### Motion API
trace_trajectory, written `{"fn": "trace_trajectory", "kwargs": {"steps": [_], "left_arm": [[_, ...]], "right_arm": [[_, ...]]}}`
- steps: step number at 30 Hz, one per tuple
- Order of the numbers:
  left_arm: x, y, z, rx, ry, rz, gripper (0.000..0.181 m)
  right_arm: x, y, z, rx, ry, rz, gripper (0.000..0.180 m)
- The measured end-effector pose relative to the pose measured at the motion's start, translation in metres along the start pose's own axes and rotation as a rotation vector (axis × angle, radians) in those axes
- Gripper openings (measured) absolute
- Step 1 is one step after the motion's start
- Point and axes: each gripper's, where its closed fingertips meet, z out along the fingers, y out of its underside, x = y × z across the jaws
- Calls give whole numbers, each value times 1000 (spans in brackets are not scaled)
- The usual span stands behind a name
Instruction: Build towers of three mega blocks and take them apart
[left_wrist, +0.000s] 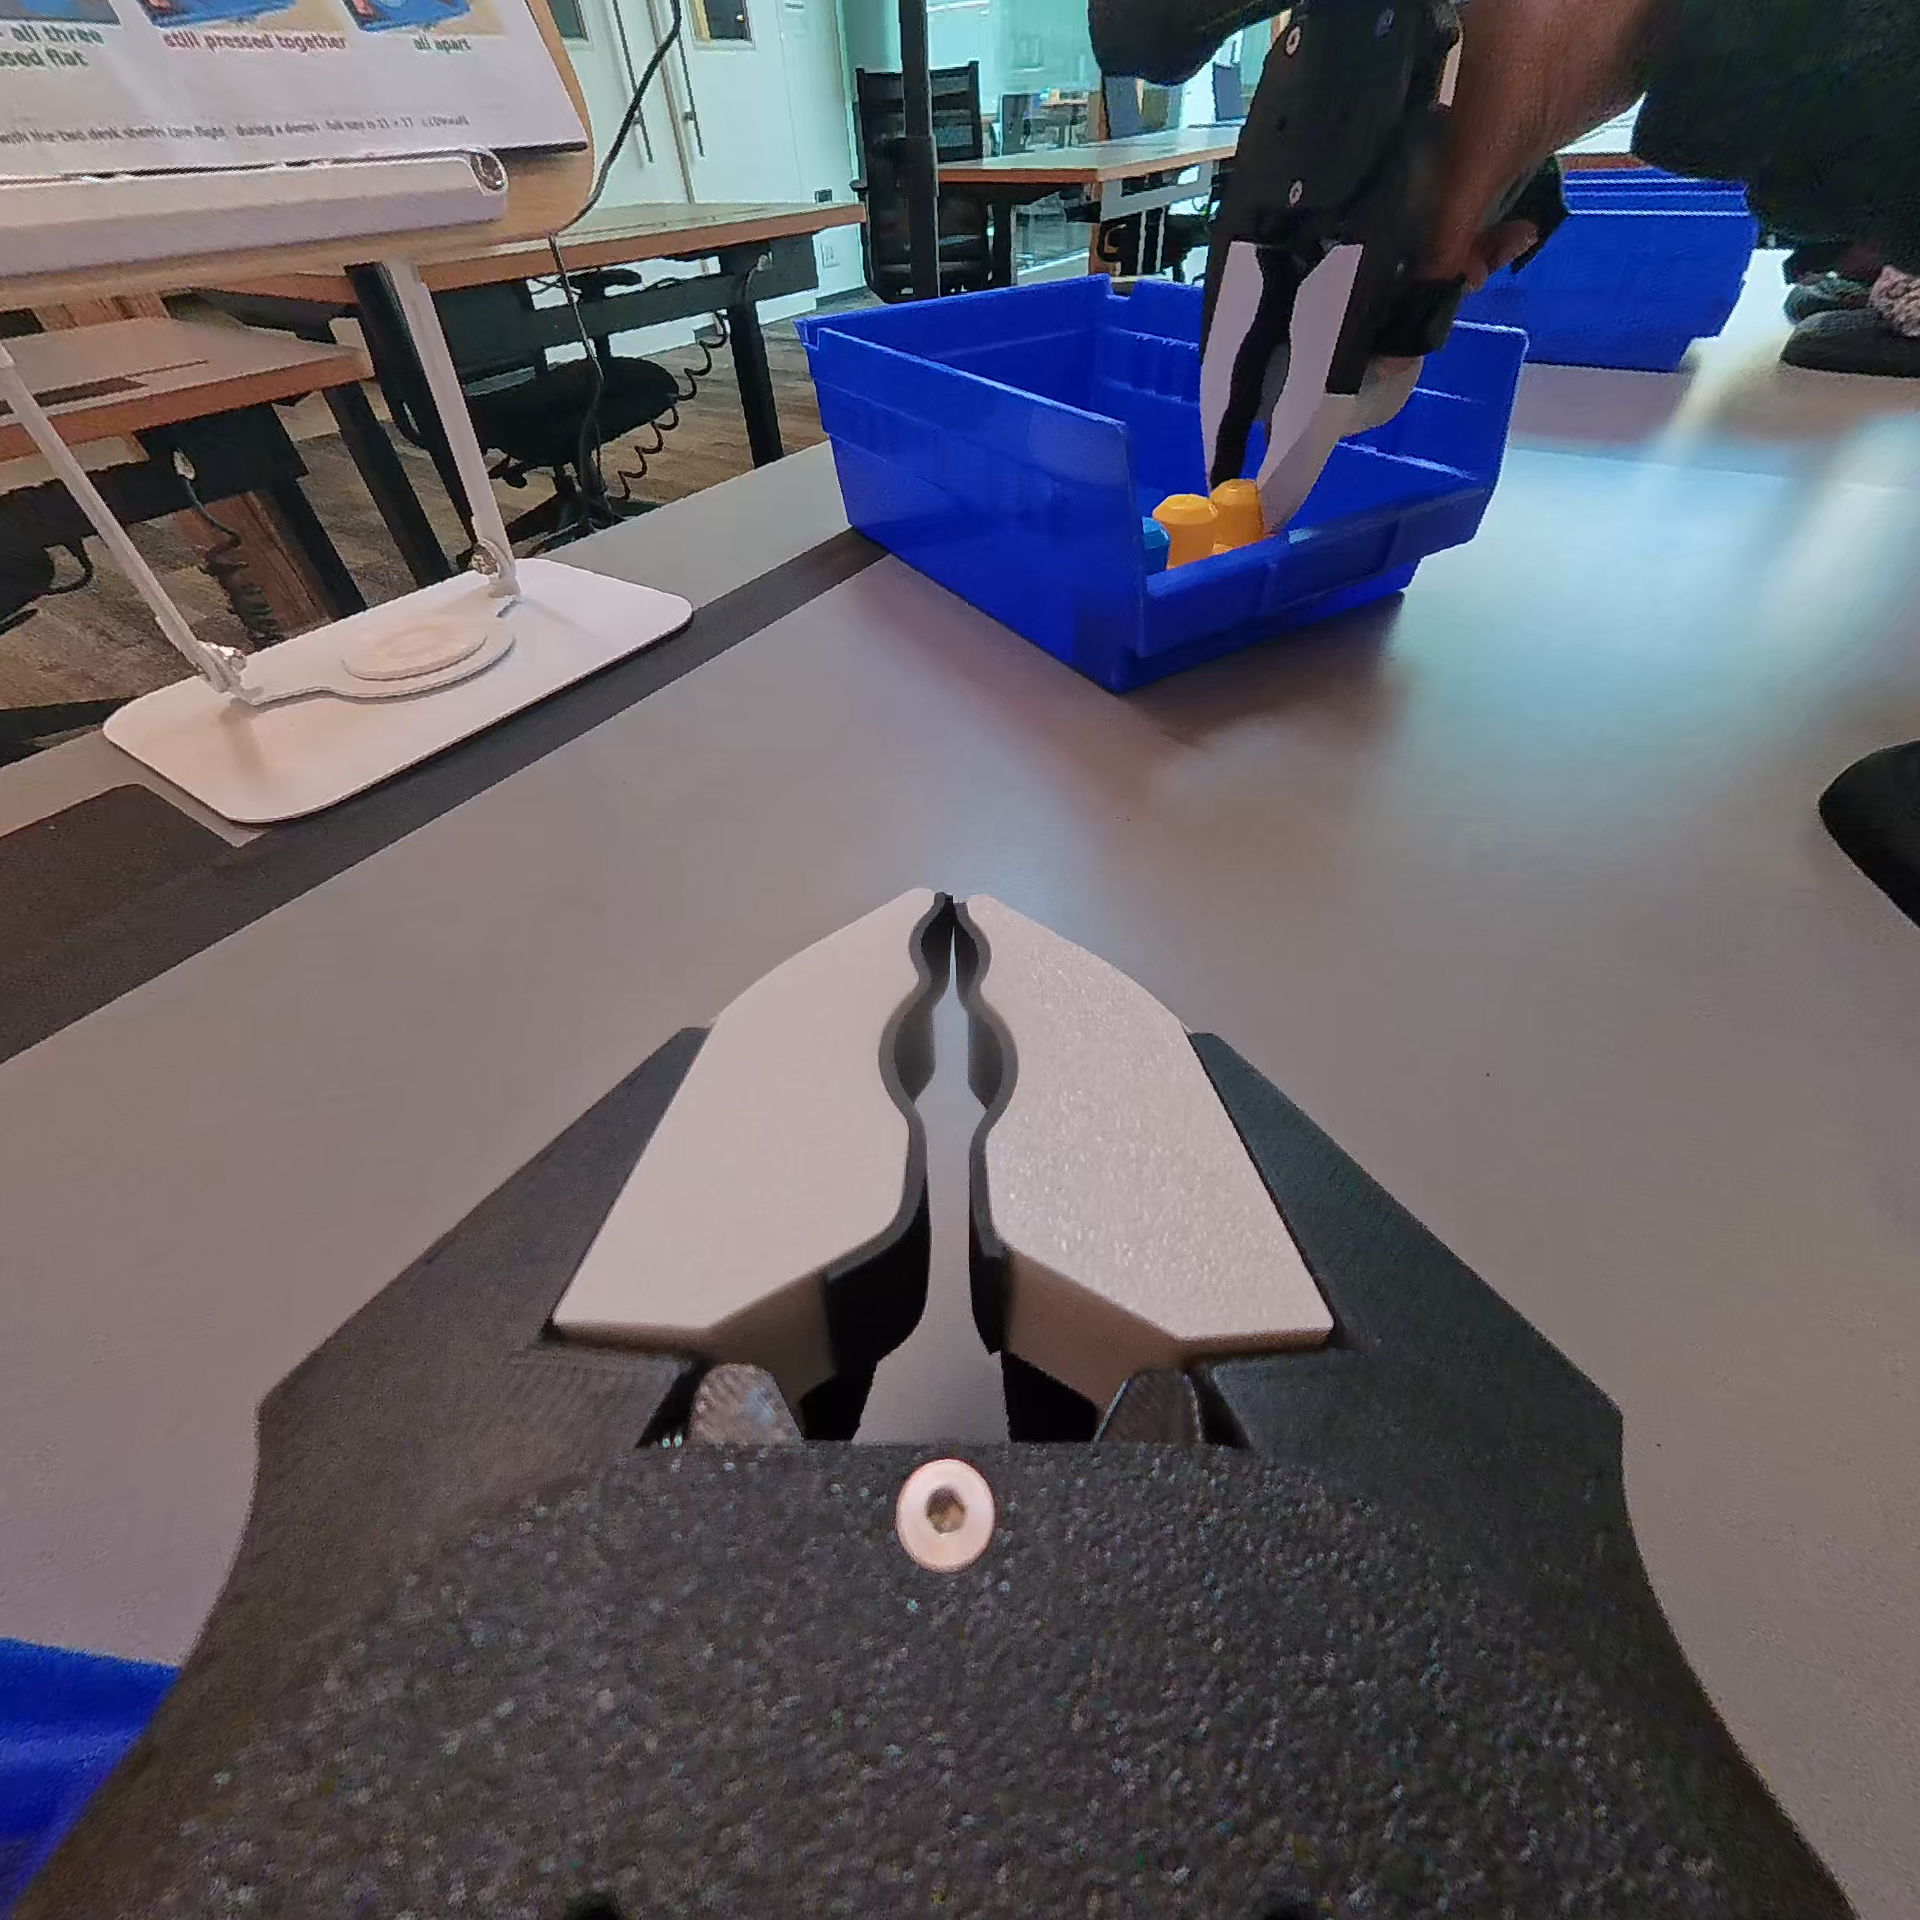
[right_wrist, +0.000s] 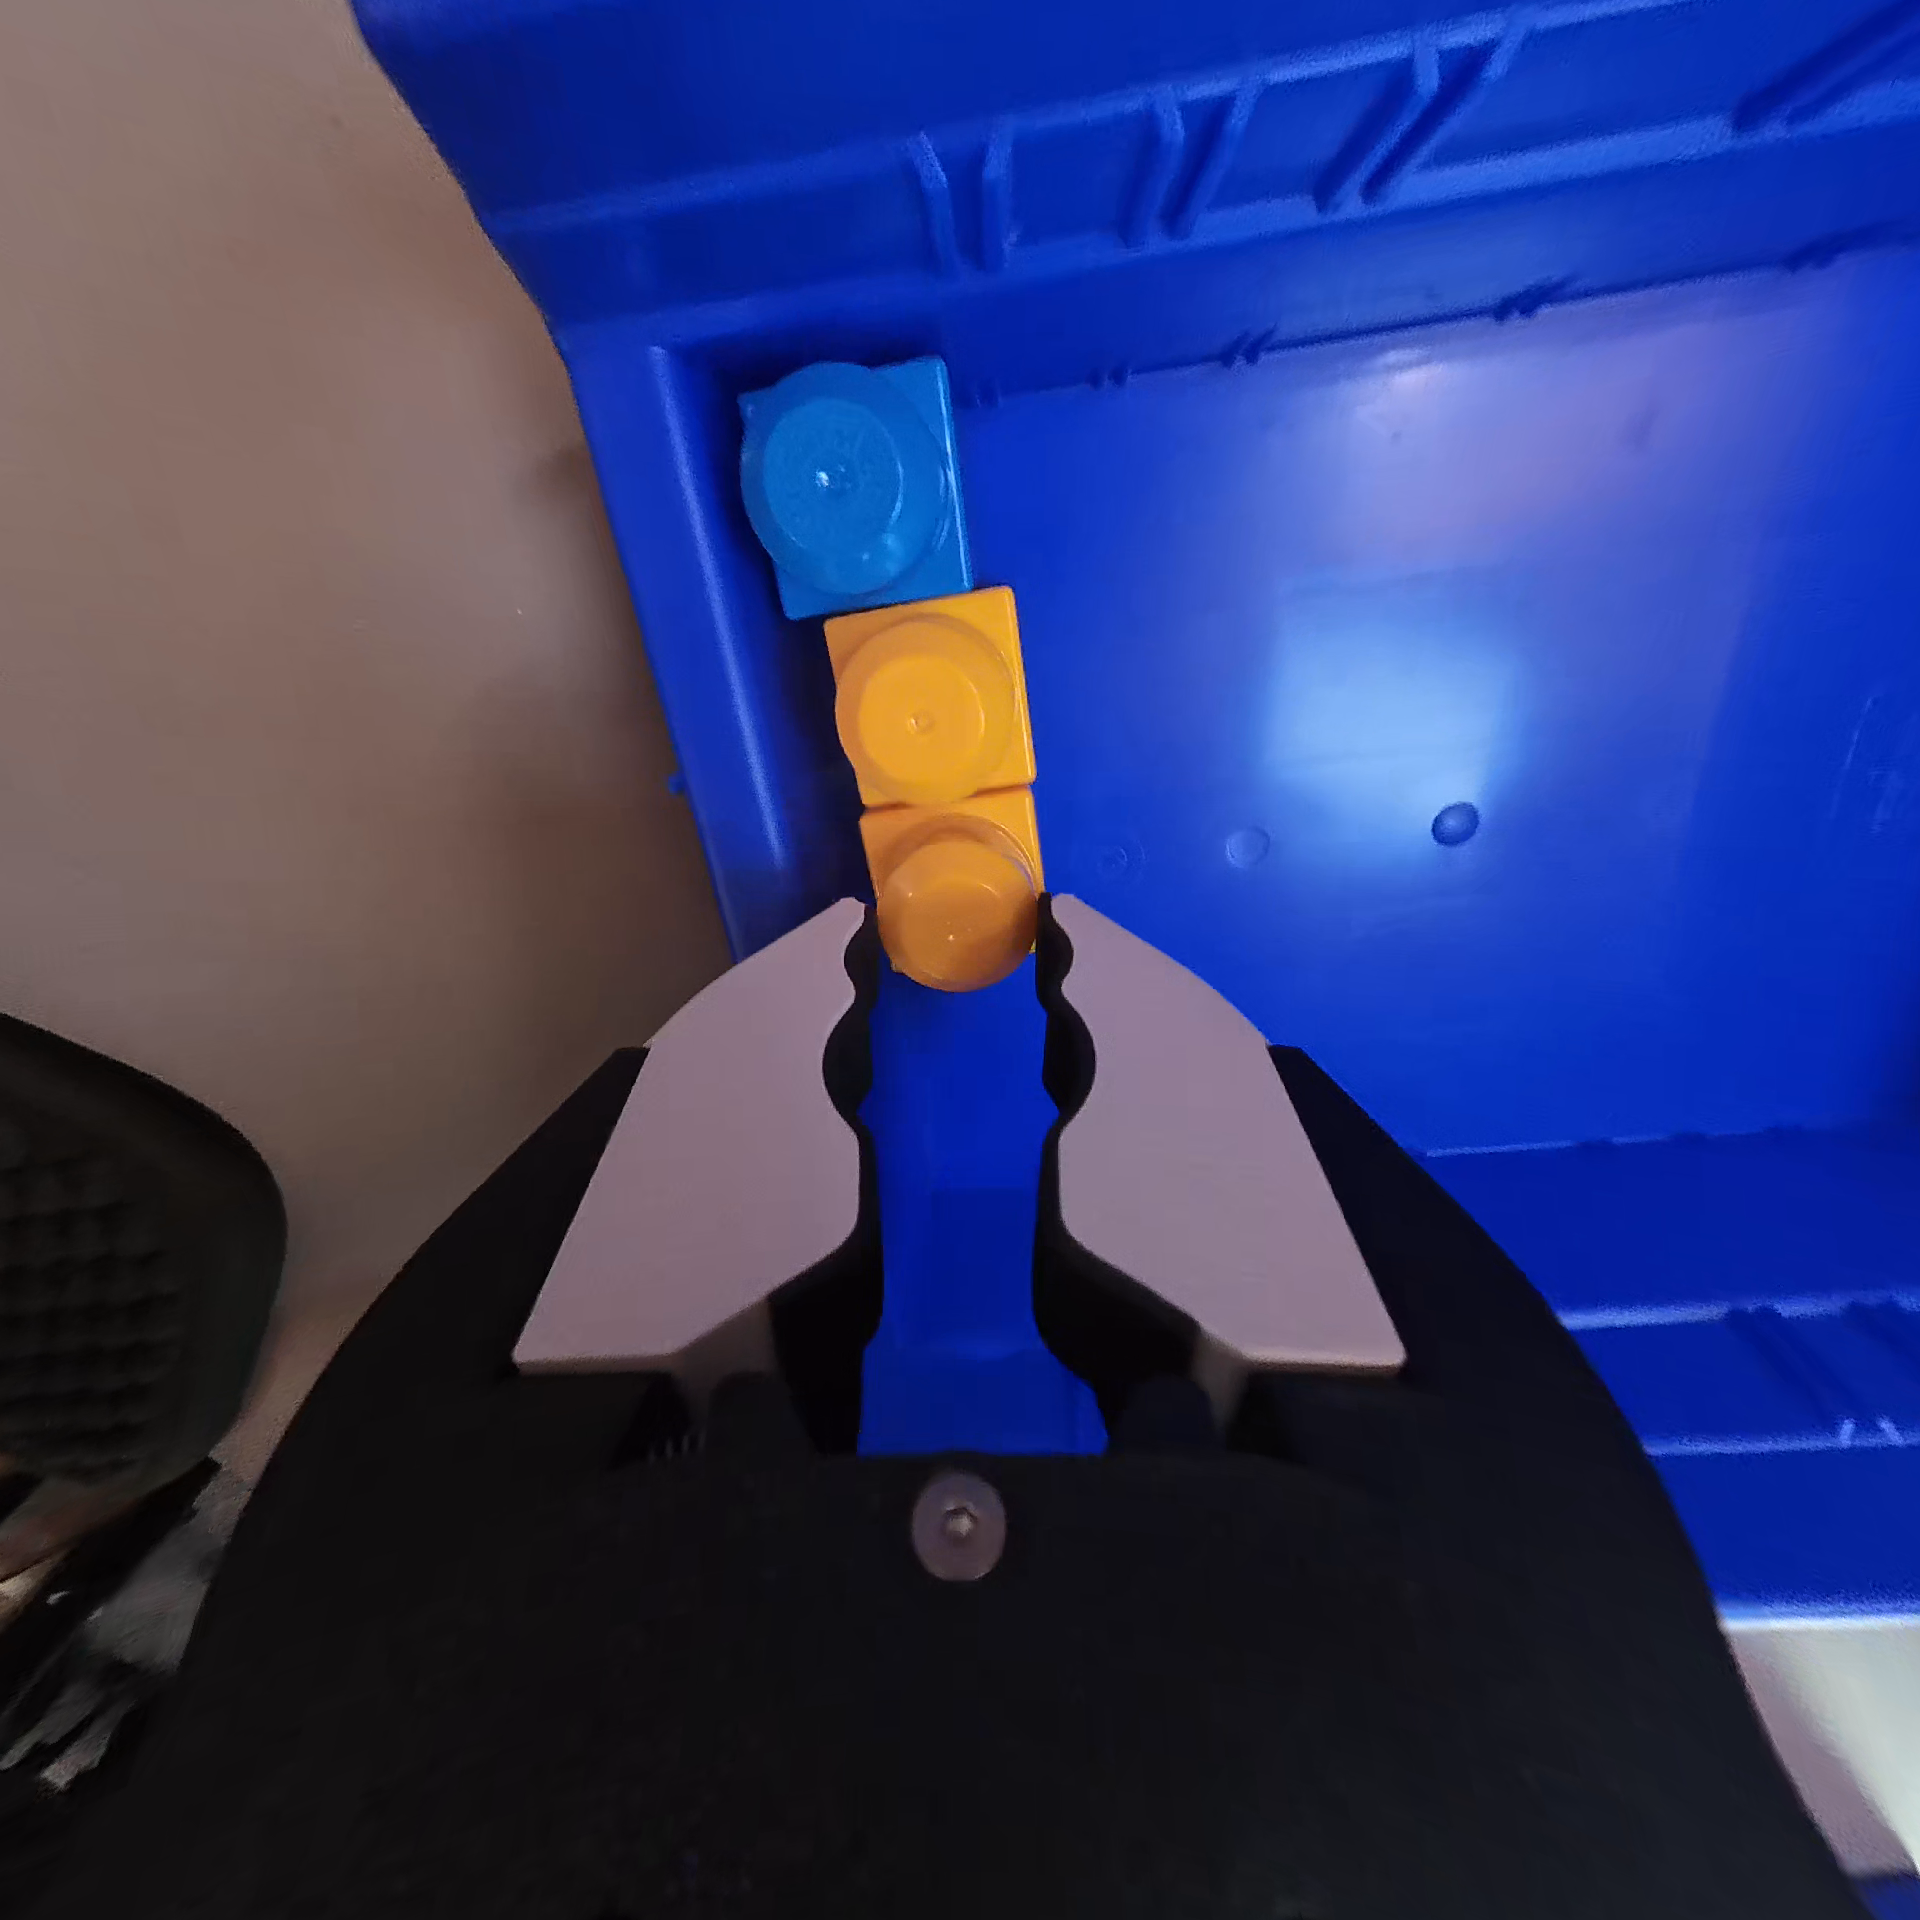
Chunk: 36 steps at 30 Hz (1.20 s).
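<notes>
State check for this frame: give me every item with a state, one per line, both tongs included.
Left tongs: shut, empty, low over the table.
Right tongs: open, tips either side of the near orange block's stud, inside the bin.
Near orange block: upright, stud up, unstacked.
Middle orange block: upright, unstacked.
Light blue block: upright in the bin corner.
Blue bin: on the table, open-topped.
</notes>
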Motion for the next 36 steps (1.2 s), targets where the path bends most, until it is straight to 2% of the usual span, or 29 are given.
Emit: {"fn": "trace_trajectory", "kwargs": {"steps": [7,10,13,16,18,20,23,26,28,30,32,34,36], "left_arm": [[0,-1,0,5,-2,1,0],[0,-2,-1,11,-4,3,0],[-1,-9,-3,45,-11,15,0],[-3,-24,-10,111,-44,38,0],[-8,-36,-18,153,-88,39,0],[-17,-47,-28,182,-153,47,0],[-39,-62,-48,171,-299,86,0],[-67,-70,-71,-7,-400,150,0],[-85,-71,-89,-161,-399,137,0],[-105,-66,-109,-314,-391,89,12],[-137,-56,-134,-484,-450,94,21],[-168,-34,-158,-674,-488,87,29],[-187,-1,-176,-863,-463,-7,36]], "right_arm": [[-3,-1,0,18,-5,-3,30],[-5,-11,-16,89,50,-17,34],[-19,-52,-55,380,164,-59,34],[-42,-94,-111,816,305,-4,39],[-60,-103,-140,1064,380,68,41],[-78,-101,-151,1214,437,131,40],[-104,-97,-138,1284,435,200,33],[-128,-98,-111,1259,415,157,0],[-135,-99,-98,1232,433,100,0],[-139,-101,-92,1243,408,80,0],[-139,-100,-92,1261,394,83,0],[-136,-96,-94,1274,401,95,0],[-135,-93,-95,1289,388,111,0]]}}
